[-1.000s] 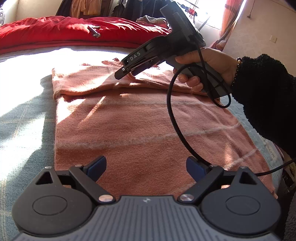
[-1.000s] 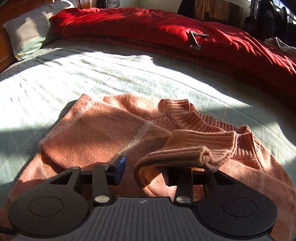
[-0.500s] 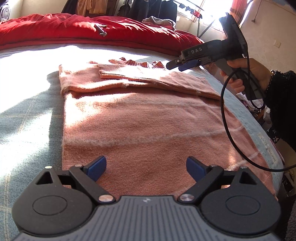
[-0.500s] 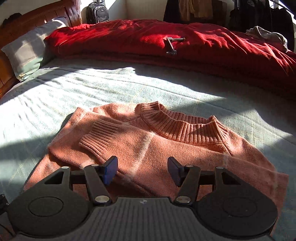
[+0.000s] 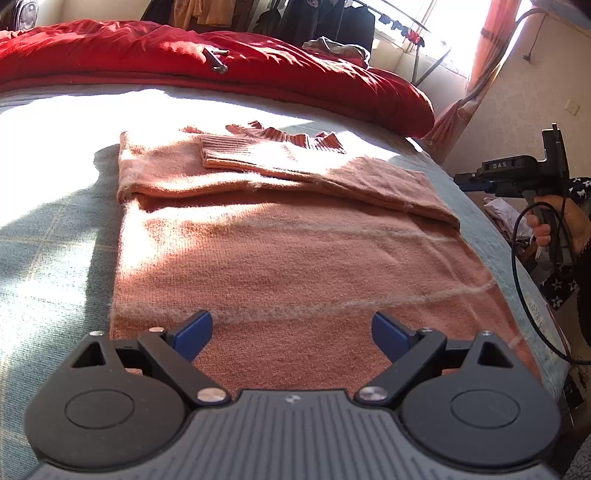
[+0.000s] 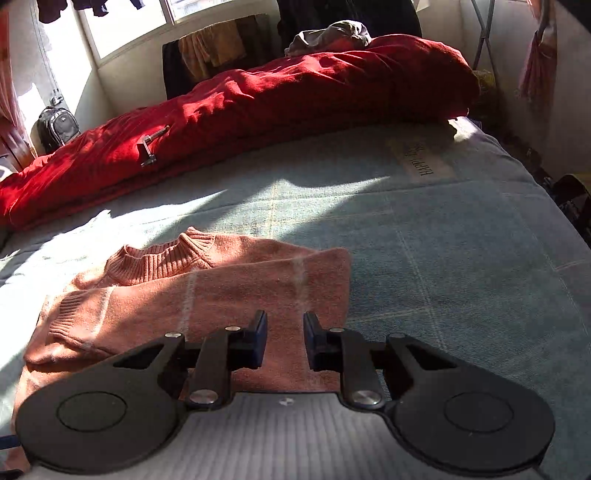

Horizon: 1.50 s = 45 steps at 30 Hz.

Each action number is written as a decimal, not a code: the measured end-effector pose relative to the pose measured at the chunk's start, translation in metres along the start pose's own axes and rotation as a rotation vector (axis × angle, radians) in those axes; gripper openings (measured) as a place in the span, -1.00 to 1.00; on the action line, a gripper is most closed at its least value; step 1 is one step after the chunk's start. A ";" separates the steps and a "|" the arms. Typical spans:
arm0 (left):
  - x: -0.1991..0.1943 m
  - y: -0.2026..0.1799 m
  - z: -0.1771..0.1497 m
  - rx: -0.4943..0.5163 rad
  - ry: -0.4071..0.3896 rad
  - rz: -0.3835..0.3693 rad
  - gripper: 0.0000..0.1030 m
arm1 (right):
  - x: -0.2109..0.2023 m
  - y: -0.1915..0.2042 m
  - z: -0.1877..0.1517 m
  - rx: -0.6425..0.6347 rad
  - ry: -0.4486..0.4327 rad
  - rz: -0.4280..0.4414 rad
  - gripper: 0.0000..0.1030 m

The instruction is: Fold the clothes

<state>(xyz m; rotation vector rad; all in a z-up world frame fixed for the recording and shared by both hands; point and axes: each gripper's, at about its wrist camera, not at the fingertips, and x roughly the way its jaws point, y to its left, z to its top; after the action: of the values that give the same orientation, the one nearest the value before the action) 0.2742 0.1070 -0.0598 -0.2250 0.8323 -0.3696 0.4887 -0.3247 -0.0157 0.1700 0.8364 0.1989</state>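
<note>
A salmon knitted sweater (image 5: 295,251) lies flat on the blue-grey bed cover (image 5: 48,258), both sleeves folded across the chest and the ribbed cuff (image 5: 229,151) lying below the collar. My left gripper (image 5: 291,332) hovers open over the hem, with nothing between its blue pads. A hand holds my right gripper (image 5: 476,182) off the sweater, past the bed's right edge. In the right wrist view the sweater (image 6: 229,291) lies ahead and to the left. The right gripper (image 6: 284,341) is open by a narrow gap, empty, above the sweater's side edge.
A red duvet (image 5: 184,55) is bunched along the far side of the bed, with a small metal clamp (image 5: 218,61) on it. Hanging clothes (image 5: 317,18) and a window stand behind. The bed edge (image 5: 517,280) drops off at the right. A backpack (image 6: 57,125) sits by the wall.
The right gripper let go of the sleeve cuff, left it folded over the chest, and pulled back to the right off the sweater, its jaws narrowing. The left gripper stayed open at the hem.
</note>
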 end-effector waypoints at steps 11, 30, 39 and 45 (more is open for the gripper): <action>0.022 -0.036 0.013 0.079 0.066 0.027 0.81 | 0.046 -0.012 -0.044 -0.111 0.076 0.008 -0.57; 0.045 -0.033 0.022 0.086 0.080 0.047 0.81 | 0.085 -0.032 0.010 -0.006 0.010 -0.086 -0.47; 0.054 -0.028 0.020 0.129 0.067 0.032 0.81 | 0.040 0.014 -0.046 -0.158 0.048 0.025 -0.44; 0.046 -0.019 0.029 0.111 0.040 -0.010 0.81 | 0.023 0.029 -0.061 -0.172 0.025 0.017 -0.42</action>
<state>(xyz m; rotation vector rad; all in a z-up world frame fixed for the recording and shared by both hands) 0.3202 0.0725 -0.0654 -0.1192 0.8473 -0.4292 0.4552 -0.2870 -0.0655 0.0130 0.8384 0.2881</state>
